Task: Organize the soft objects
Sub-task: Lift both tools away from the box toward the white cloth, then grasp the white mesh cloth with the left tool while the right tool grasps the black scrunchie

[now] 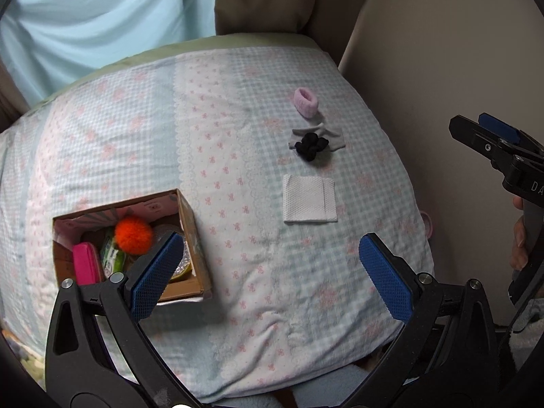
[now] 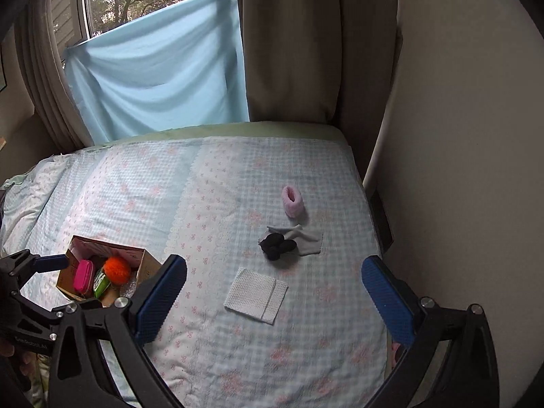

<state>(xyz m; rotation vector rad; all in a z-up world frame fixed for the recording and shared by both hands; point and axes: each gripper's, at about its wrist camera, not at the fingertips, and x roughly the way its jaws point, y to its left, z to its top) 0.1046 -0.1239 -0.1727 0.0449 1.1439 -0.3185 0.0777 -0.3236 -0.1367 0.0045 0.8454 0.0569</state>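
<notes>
On the bed lie a folded white cloth (image 1: 308, 199) (image 2: 255, 295), a black scrunchie (image 1: 311, 147) (image 2: 277, 244) on a small grey cloth (image 1: 331, 137) (image 2: 307, 239), and a pink wristband (image 1: 306, 102) (image 2: 292, 201). A cardboard box (image 1: 195, 248) (image 2: 148, 265) holds an orange pompom (image 1: 133, 234) (image 2: 117, 269), a pink case (image 1: 86, 263) (image 2: 83, 277) and a green packet (image 1: 112, 258). My left gripper (image 1: 272, 272) is open and empty above the bed, its left finger over the box. My right gripper (image 2: 273, 297) is open and empty, over the white cloth.
The bed has a blue-and-pink checked quilt (image 1: 238, 119) (image 2: 204, 187). A beige wall (image 2: 459, 136) runs along the bed's right side. Brown curtains (image 2: 306, 44) and a light blue sheet (image 2: 153, 68) hang behind the bed. The right gripper shows at the left wrist view's right edge (image 1: 503, 146).
</notes>
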